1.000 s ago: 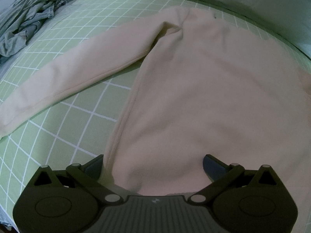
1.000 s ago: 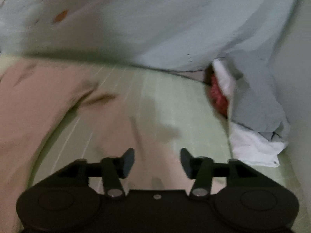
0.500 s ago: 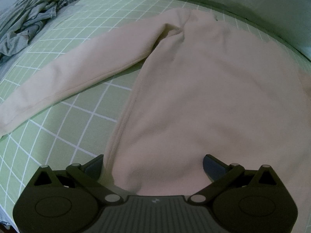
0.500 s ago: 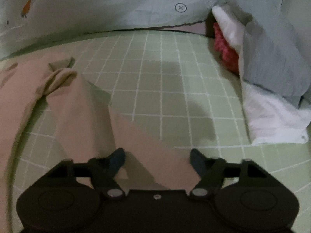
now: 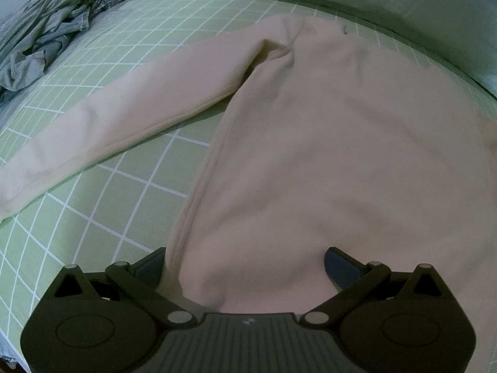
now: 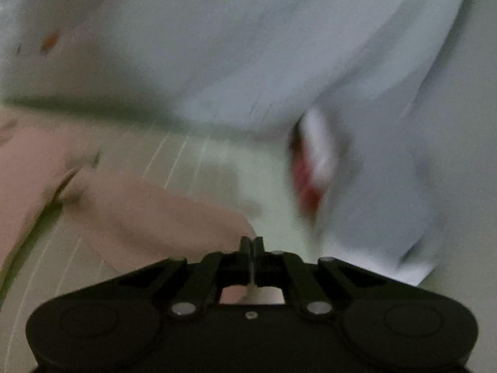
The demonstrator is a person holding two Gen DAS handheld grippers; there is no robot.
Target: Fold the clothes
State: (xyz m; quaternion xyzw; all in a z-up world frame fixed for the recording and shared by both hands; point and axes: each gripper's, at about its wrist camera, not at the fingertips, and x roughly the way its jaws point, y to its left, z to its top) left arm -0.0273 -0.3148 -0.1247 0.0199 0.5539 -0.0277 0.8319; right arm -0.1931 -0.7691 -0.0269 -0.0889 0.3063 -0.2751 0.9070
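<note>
A pale pink sweater (image 5: 326, 143) of soft, fleecy cloth lies flat on a bed sheet (image 5: 102, 205) printed in light green squares with thin white lines. Its body spreads broad and smooth, and one long sleeve (image 5: 130, 108) reaches out straight toward the left of the left wrist view, with a small puckered fold at the armpit. The left gripper (image 5: 245, 267) hangs over the hem with its jaws spread wide; the hem lies between the fingers, but they do not press on it. At the far left corner of the bed sits a crumpled heap of grey clothes (image 5: 46, 34), well apart from the sweater. The right wrist view is heavily blurred. There the right gripper (image 6: 251, 245) has its jaws brought tight together, and it has just been closing; the end of the other pink sleeve (image 6: 161, 214) reaches the closed fingertips and a strip of pink cloth shows behind them, so it appears pinched. Beyond it hangs a pale blue-grey sheet (image 6: 279, 62), and to the right lies a smeared red and white bundle (image 6: 313, 168), near the sleeve but not touching it.
</note>
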